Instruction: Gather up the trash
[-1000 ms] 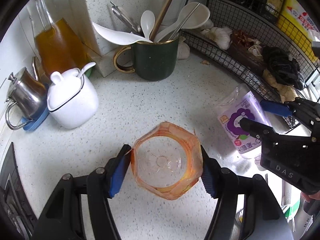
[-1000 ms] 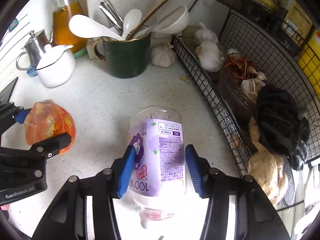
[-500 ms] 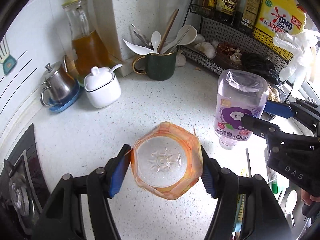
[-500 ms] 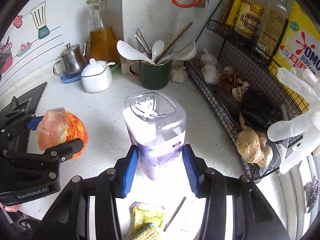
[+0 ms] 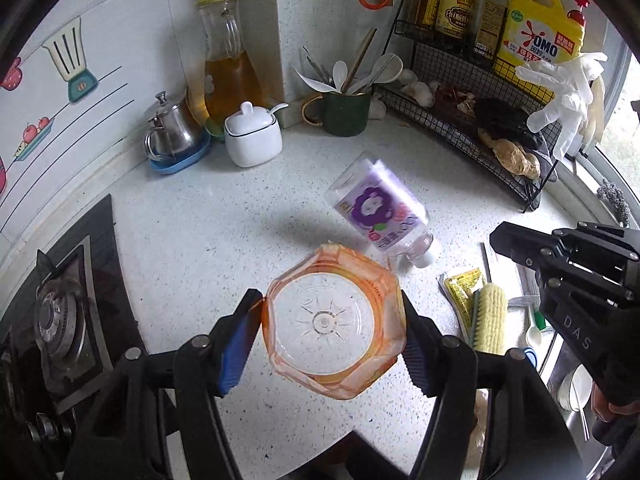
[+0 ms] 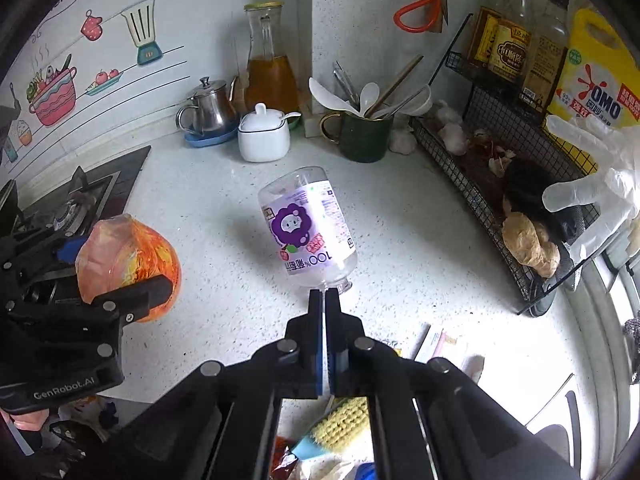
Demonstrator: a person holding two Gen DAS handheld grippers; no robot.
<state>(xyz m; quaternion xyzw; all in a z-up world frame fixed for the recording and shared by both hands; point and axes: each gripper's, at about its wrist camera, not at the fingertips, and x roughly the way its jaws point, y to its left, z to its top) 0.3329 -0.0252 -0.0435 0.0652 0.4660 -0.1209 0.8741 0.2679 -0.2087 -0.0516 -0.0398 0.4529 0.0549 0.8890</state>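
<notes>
My left gripper (image 5: pixel 330 322) is shut on a clear plastic bottle with an orange label (image 5: pixel 320 320), seen from its base and held above the white counter (image 5: pixel 224 240). In the right wrist view the same orange bottle (image 6: pixel 132 256) sits in the left gripper (image 6: pixel 116 266) at the left. A clear bottle with a purple label (image 6: pixel 308 228) tilts neck-down just beyond my right gripper (image 6: pixel 325 296), whose jaws are shut together with nothing between them. From the left wrist, the purple bottle (image 5: pixel 376 212) looks blurred and apart from the right gripper (image 5: pixel 496 238).
A gas hob (image 5: pixel 60 320) lies at the left. At the back stand a steel pot (image 5: pixel 172 128), a white lidded jar (image 5: pixel 252 140) and a green mug of utensils (image 5: pixel 348 114). A black wire rack (image 5: pixel 480 140) runs along the right. A yellow packet (image 5: pixel 460 292) and brush (image 5: pixel 490 316) lie near the right gripper.
Both grippers rose and drew back from the counter's far corner. The purple bottle has slipped out of the right gripper, which has closed empty. The left still grips the orange bottle.
</notes>
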